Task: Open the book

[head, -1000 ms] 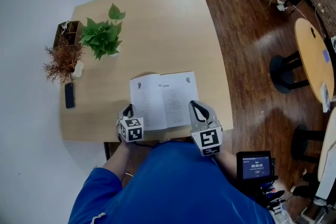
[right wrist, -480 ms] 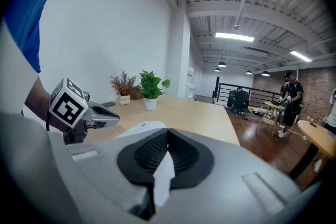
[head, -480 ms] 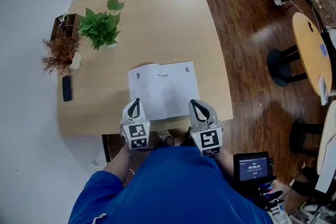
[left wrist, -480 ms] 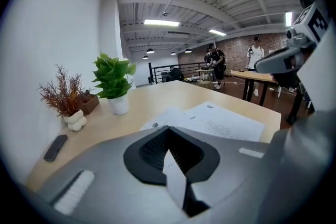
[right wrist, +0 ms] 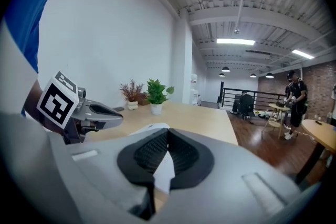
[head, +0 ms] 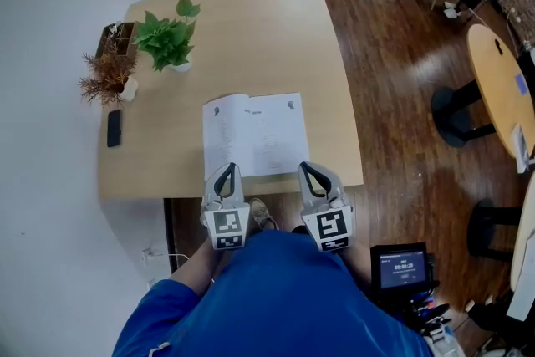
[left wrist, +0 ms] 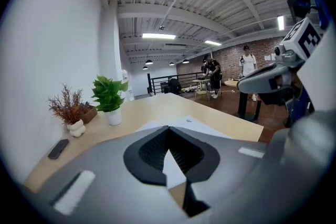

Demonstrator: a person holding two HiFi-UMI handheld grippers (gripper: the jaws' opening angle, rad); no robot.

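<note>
The book [head: 253, 134] lies open and flat on the wooden table [head: 251, 29], close to its front edge; its white pages also show in the left gripper view [left wrist: 197, 126]. My left gripper [head: 226, 170] hovers at the book's near left corner, shut with nothing between its jaws. My right gripper [head: 312, 170] hovers at the near right corner, likewise shut and empty. Neither touches the book. In the left gripper view the left gripper [left wrist: 168, 129] points over the book, with the right gripper [left wrist: 268, 81] beside it. The right gripper [right wrist: 167, 131] sees the left gripper [right wrist: 100, 115] at its left.
A green potted plant [head: 167, 42], a dried plant in a white vase [head: 110, 78], a wooden box [head: 113, 36] and a dark phone [head: 114, 128] sit along the table's left side. A round table [head: 500, 88] and stools stand right. People stand far back.
Both grippers drew back from the book toward the person's body. The left one also rose and shifted right. The book stayed open and still.
</note>
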